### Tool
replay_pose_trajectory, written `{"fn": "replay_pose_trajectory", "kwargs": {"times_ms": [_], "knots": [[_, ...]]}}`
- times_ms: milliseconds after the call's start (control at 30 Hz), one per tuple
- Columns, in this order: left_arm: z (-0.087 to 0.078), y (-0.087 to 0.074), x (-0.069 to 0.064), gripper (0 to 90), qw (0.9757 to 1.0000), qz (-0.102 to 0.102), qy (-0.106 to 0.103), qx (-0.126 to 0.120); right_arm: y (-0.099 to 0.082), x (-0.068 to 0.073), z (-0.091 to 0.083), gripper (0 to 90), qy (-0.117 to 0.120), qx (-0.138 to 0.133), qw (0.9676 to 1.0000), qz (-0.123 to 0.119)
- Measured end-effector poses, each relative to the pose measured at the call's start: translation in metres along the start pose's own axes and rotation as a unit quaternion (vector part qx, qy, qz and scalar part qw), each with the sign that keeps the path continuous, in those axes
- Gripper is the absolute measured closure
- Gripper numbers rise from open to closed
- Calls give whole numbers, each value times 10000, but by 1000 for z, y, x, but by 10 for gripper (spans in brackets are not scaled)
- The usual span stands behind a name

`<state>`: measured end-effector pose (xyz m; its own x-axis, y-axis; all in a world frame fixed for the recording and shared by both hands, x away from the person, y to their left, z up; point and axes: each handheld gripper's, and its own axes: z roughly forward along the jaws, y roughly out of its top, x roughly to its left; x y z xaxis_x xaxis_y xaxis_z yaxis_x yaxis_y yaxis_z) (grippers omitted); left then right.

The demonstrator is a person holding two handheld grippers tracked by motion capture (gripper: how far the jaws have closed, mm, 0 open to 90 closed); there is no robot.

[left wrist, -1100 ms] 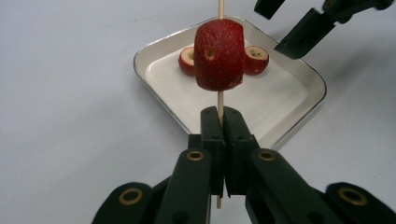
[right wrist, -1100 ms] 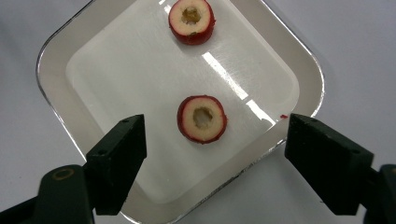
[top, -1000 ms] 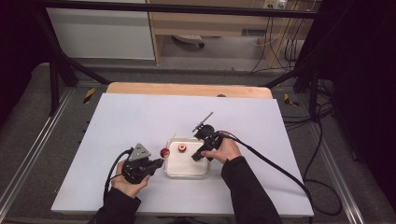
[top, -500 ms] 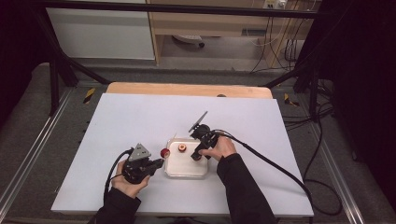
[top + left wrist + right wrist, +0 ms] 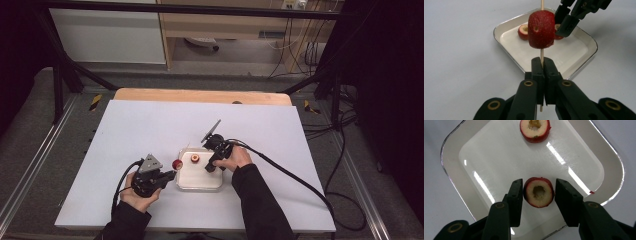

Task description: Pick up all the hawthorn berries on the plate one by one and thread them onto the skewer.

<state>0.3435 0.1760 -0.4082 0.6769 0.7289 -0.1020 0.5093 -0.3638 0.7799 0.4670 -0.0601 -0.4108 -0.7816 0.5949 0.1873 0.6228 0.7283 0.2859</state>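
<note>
Left gripper (image 5: 541,65) clamped tight on a thin wooden skewer (image 5: 541,53), a dimpled red fruit piece (image 5: 541,29) threaded above the jaws, skewer top cut off by the frame edge. Right gripper (image 5: 538,192) just closing around a cored, ring-shaped red-skinned slice (image 5: 539,192) with pale flesh, lying flat in the glossy white rounded-square tray (image 5: 454,157) on the table (image 5: 150,125); pads very near, contact unclear. Second cored slice (image 5: 535,130) farther back in the tray.

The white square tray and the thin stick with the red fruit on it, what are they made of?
The white square tray looks like shiny enamelled or polished metal: bright glare streaks and a silvery rim. The thin pale stick seems to be wood or bamboo, matte and tan. The red cored fruit piece on it looks real, with dull speckled skin.
</note>
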Motion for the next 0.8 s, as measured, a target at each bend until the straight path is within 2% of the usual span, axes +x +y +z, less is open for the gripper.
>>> {"fn": "replay_pose_trajectory", "kwargs": {"times_ms": [133,333,467,633,700,800], "knots": [[0,0,0,884,10000,6,-2,-3,0,-1,1,598,10,14,10000,-10],[-1,0,0,885,10000,14,-11,-27,0,-1,-1,606,61,28,9998,186],[-1,0,0,884,10000,13,-5,-32,-1,1,-9,607,119,-168,9993,311],[-2,1,-1,885,10000,3,2,-55,-5,3,-25,608,163,-593,9970,464],[-3,1,-2,885,10000,-15,3,-89,-7,4,-31,608,216,-843,9945,589],[-3,1,-2,884,9999,-16,17,-111,-12,7,-40,608,305,-1323,9877,770]]}}
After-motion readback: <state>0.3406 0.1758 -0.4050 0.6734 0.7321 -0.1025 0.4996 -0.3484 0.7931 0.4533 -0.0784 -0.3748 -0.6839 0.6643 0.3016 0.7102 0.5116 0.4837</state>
